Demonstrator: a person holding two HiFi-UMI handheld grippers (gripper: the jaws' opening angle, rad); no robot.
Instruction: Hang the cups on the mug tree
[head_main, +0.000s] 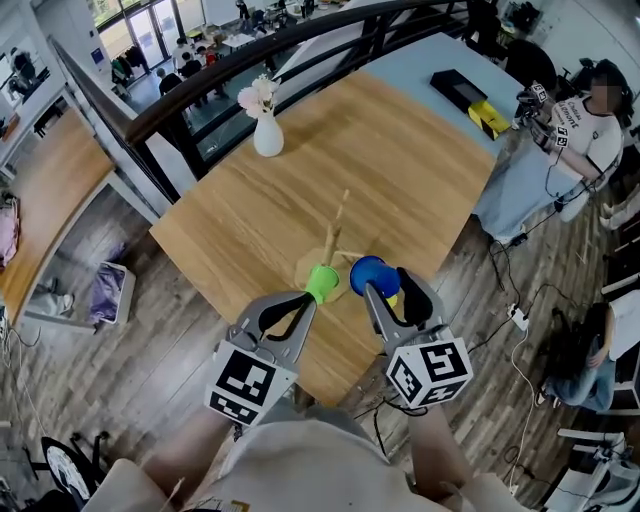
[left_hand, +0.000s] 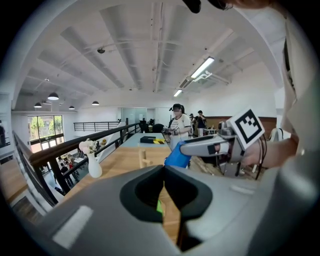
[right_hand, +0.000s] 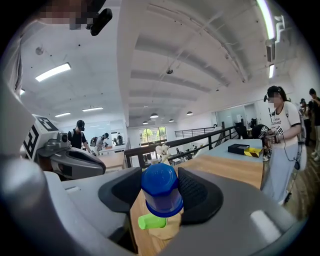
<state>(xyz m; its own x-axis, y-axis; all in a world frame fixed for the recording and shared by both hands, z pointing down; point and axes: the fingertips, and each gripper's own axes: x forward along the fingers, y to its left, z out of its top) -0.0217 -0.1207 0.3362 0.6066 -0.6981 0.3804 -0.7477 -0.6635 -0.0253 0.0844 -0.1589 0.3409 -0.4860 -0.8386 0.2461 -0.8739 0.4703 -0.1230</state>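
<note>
A white vase of flowers stands at the far left of the wooden bench. Nearer, the left hand-held gripper is pinched shut on a green cup, of which only a thin green sliver shows between the jaws in its own view. Just beyond stands the wooden mug tree. Beside it, the right hand-held gripper clamps a blue cup with its jaws wide around it, close to the green one.

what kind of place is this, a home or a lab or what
Probably an open-plan lab or office on an upper level. The wooden table stands by a dark railing that overlooks a lower floor with people on it, and another person nearby handles similar marker-cube gear.
</note>
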